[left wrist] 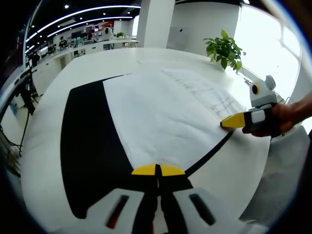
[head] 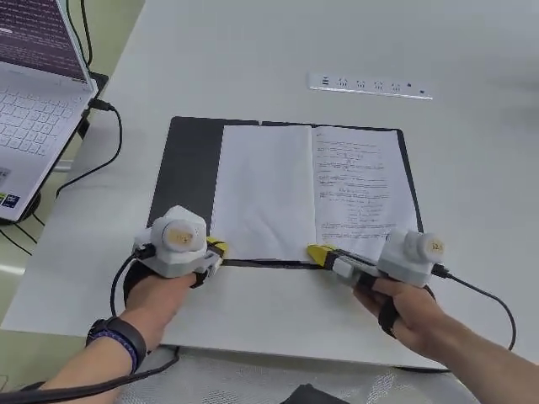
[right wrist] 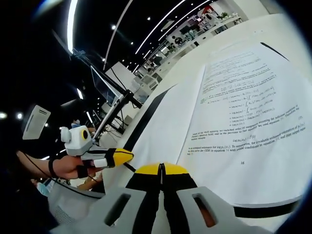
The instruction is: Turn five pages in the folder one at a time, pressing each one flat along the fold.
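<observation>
Both left gripper (head: pixel 217 247) and right gripper (head: pixel 318 252) show fingers closed, empty; printed page (head: pixel 358 181) looks flimsy, so we'd pinch its outer corner.

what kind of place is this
Probably an open-plan office or lab: a white worktable with a laptop and power strip, rows of desks under long ceiling lights, and a potted plant.

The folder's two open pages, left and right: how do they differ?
The left page is blank white; the right page is covered in printed text. Beside the left page a wide strip of the black folder shows; the right page leaves only a thin black edge. Both look flat and meet at the fold.
</observation>
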